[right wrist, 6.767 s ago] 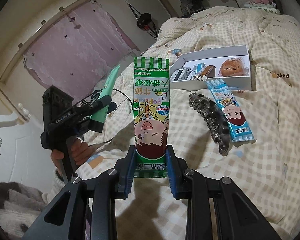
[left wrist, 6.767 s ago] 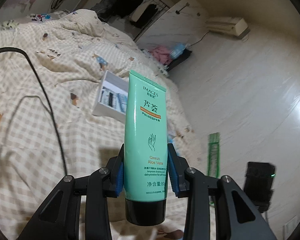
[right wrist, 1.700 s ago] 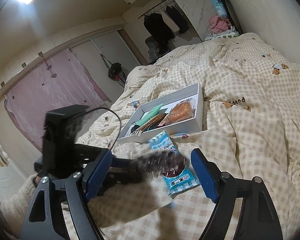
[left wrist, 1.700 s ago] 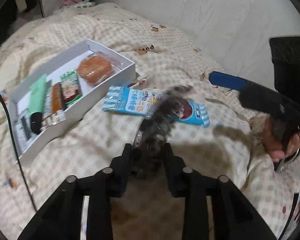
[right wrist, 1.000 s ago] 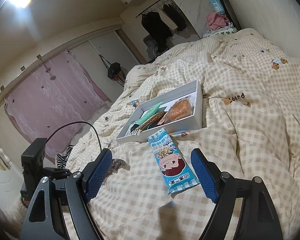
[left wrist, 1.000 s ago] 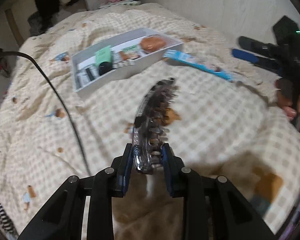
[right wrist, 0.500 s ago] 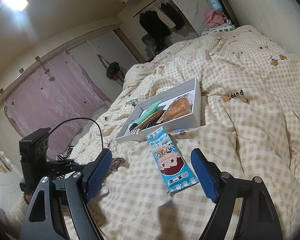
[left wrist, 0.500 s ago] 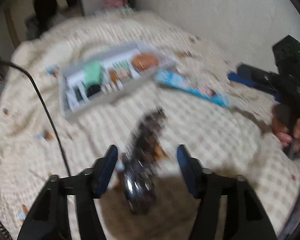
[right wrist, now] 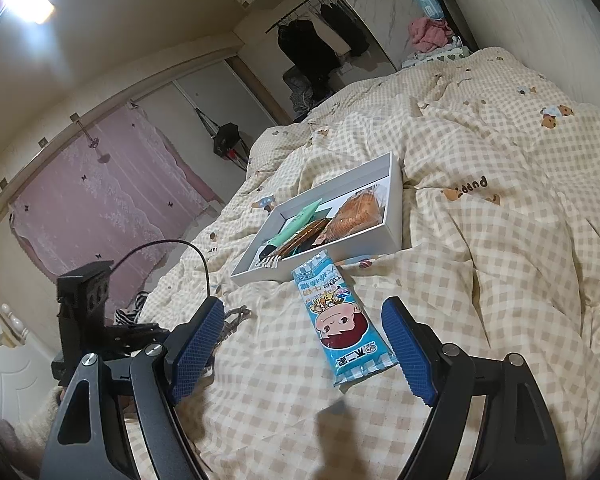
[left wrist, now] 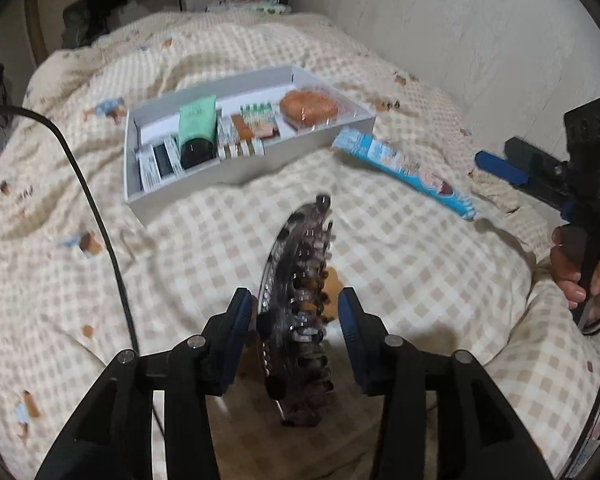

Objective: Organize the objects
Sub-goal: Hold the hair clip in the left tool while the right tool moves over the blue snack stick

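bed [left wrist: 420, 256], hair clip [left wrist: 296, 304] between left gripper [left wrist: 296, 320]

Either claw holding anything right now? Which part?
Neither. Left claw is open, straddling the hair clip near its lower middle without clamping. Right claw is open and empty.

left gripper [left wrist: 298, 322] jaws parted, hair claw [left wrist: 298, 312] released

Hair clip [left wrist: 298, 300] motion-blurred in left view, teeth indistinct; can't tell if it touches the left fingers [left wrist: 240, 320]. In right view only its tip shows at 9 o'clock, rest behind right fingers [right wrist: 198, 348]. Small packets [left wrist: 240, 140] in the box [left wrist: 256, 164] unreadable.
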A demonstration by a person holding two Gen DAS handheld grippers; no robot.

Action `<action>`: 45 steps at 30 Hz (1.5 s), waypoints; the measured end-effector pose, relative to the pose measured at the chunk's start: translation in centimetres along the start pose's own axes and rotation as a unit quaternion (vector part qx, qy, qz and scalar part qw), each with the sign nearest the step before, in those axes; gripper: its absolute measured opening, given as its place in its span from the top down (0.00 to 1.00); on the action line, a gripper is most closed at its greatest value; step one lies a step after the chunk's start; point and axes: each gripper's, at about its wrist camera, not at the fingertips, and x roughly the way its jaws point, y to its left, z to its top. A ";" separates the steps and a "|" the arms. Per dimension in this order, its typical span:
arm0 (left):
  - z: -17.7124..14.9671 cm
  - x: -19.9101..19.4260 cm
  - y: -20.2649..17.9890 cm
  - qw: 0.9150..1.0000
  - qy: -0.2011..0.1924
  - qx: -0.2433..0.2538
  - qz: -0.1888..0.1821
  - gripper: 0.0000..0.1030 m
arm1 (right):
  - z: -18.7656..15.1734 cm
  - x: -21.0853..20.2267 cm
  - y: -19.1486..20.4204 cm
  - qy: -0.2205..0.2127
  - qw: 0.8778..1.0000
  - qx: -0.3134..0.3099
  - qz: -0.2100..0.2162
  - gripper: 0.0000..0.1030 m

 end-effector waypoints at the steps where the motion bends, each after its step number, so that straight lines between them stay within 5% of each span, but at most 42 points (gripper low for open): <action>1: -0.1 0.5 -0.1 1.000 0.007 0.002 -0.001 0.62 | 0.0 0.0 0.0 0.000 1.000 0.000 0.000 0.20; 12: -0.5 -5.4 -0.5 0.992 -0.122 -0.015 -0.011 0.67 | -0.1 0.2 0.0 0.003 1.000 0.003 0.000 0.20; 17: -1.9 -5.2 0.0 0.985 -0.149 -0.063 -0.056 0.67 | -0.1 0.2 -0.1 0.005 1.000 0.004 0.000 0.20; 23: -3.8 -2.8 1.0 0.983 -0.141 -0.117 -0.034 0.67 | -0.1 0.4 -0.3 0.009 1.000 0.010 -0.002 0.20; 36: -4.0 -2.6 1.2 0.982 -0.144 -0.120 -0.034 0.67 | -0.4 3.0 -0.2 0.067 0.996 -0.011 -0.059 0.20; 40: -4.0 -2.5 1.3 0.982 -0.143 -0.120 -0.033 0.67 | -0.7 4.9 0.7 0.108 0.989 -0.047 -0.090 0.20; 45: -4.1 -2.5 1.4 0.981 -0.144 -0.123 -0.034 0.67 | -1.4 6.1 2.6 0.118 0.972 -0.121 -0.162 0.33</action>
